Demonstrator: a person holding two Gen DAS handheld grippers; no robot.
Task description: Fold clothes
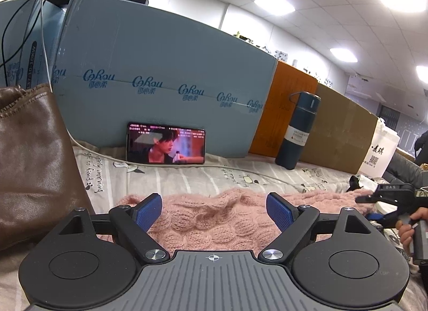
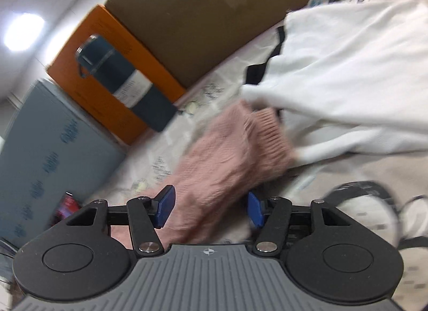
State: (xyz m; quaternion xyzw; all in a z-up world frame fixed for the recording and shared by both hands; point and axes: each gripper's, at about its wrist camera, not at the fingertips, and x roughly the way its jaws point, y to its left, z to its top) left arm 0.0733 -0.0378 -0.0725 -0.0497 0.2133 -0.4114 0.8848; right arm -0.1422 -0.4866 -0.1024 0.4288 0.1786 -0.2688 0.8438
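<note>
A pink cable-knit sweater (image 1: 214,217) lies on the printed sheet (image 1: 187,177). My left gripper (image 1: 214,210) is open, low over the sweater's body, its blue pads apart on either side of the knit. In the right wrist view a pink sleeve (image 2: 230,156) with a ribbed cuff stretches away toward a white garment with black trim (image 2: 347,70). My right gripper (image 2: 211,208) is open with the sleeve lying between its pads. The right gripper also shows at the far right of the left wrist view (image 1: 361,198), at the sweater's edge.
A brown leather bag (image 1: 34,164) stands at the left. A phone (image 1: 165,146) playing video leans on a blue carton (image 1: 165,70). A dark flask (image 1: 297,131), orange box (image 1: 289,107), cardboard box (image 1: 339,131) and white bag (image 1: 379,150) line the back. A white cable (image 1: 240,170) crosses the sheet.
</note>
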